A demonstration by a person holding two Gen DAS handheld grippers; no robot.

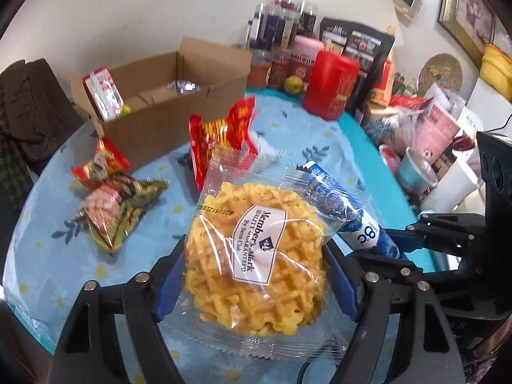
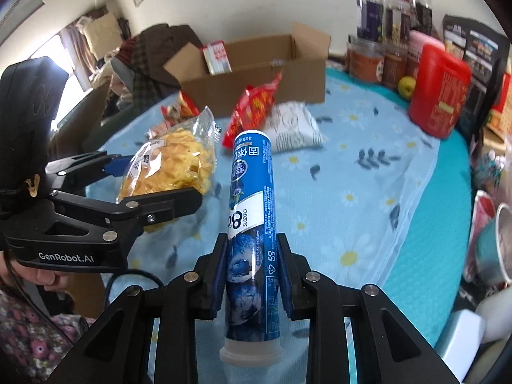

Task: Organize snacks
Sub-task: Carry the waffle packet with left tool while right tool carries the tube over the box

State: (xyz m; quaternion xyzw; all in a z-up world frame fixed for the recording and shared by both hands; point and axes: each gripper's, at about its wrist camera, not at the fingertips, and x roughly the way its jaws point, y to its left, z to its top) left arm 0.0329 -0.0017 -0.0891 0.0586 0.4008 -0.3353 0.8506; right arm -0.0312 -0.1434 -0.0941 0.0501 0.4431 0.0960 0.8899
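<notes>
My left gripper (image 1: 256, 275) is clamped across the middle of a clear-wrapped waffle packet (image 1: 256, 272), blue pads pressing its two sides, and my right gripper (image 2: 252, 275) is squeezed tight on the lower part of a blue tube (image 2: 251, 211), cap end toward me, the rest sticking out ahead. Both look raised off the daisy-print tablecloth (image 2: 368, 172). I judge the waffle light but crumbly, its film slippery and loose at the crimped ends, so the hold belongs on the cake itself, gently, as it is now. The tube seems stiff and smooth, so it could slide or swing between the pads; a hold nearer its middle would balance it better. Further out on the cloth lie a red snack bag (image 1: 220, 140), a white patterned pouch (image 2: 294, 126) and small red and green packets (image 1: 112, 204). Beyond them an open cardboard box (image 1: 166, 102) stands with a red-and-white packet (image 1: 104, 92) upright inside, likely where these go. A red canister (image 2: 438, 96) and jars line the wall behind
</notes>
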